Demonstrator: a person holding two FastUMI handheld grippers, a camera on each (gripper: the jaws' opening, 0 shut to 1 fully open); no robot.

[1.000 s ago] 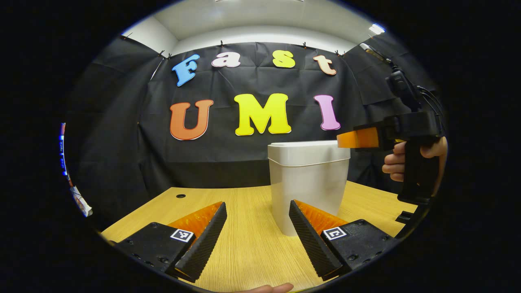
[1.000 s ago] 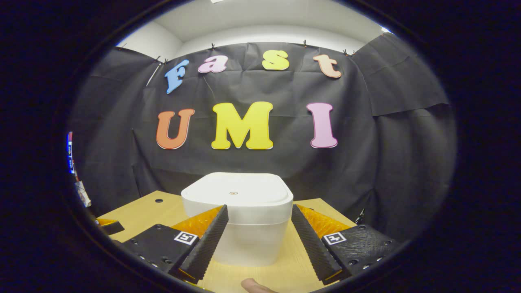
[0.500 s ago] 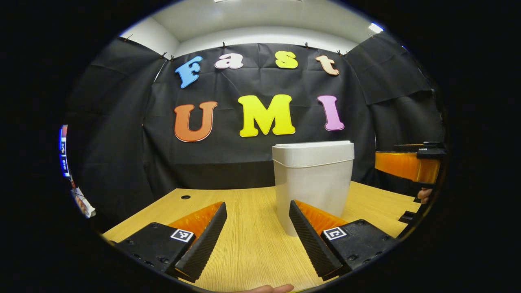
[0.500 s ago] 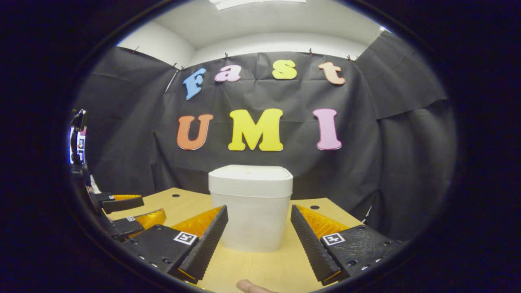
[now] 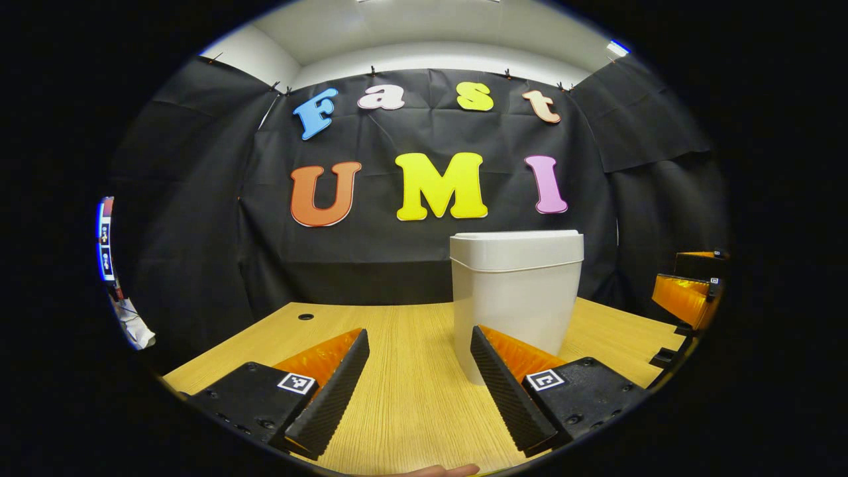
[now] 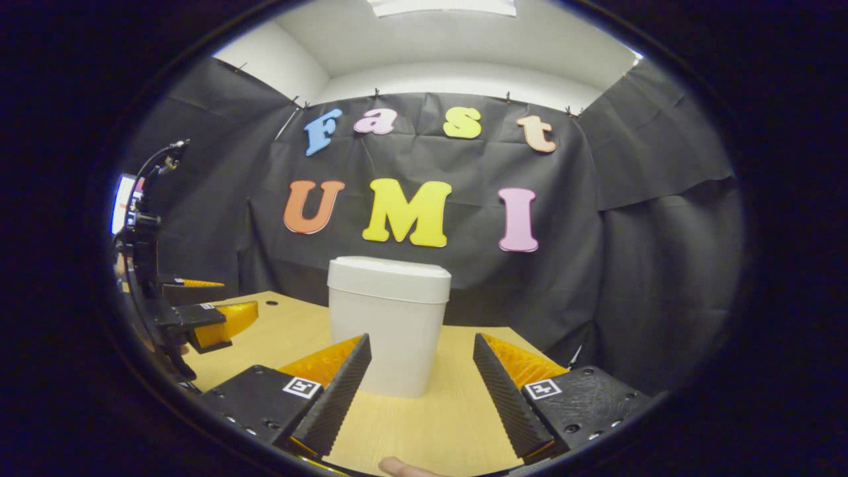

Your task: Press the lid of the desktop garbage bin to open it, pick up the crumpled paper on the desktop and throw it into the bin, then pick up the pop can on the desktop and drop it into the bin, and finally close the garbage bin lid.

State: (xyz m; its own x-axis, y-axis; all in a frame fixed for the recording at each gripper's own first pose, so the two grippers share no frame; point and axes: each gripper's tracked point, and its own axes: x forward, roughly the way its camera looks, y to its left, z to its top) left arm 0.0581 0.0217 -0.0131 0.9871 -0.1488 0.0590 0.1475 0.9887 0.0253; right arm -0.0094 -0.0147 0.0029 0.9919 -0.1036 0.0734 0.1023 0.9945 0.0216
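Wood-grain desktop (image 5: 411, 397) underneath, pale and matte, with small round cable holes toward the back. On it, upright and lid down, the garbage bin (image 6: 387, 331): smooth off-white plastic, rounded-square in plan, body tapering slightly toward the base, long axis vertical. Lid (image 6: 389, 278) flat on top with a soft rounded rim, overhanging the body a little. No crumpled paper or pop can to point at on the bare wood.

Straight ahead of the right gripper (image 6: 421, 391), bin centred just left of the gap between the fingers, lid top above the fingertips. Ahead and off to the right of the left gripper (image 5: 421, 391), bin partly behind that gripper's right finger. Judged nearer to the lid's middle: the right gripper, better lined up for a downward press; a lift above the rim needed first, then a push down onto the lid.

Both grippers spread wide with nothing between the fingers, 2 ribbed wedge pads on each, a small square marker on each finger block. Left gripper also at the left edge of the right gripper view, low over the desktop, apart from the bin.
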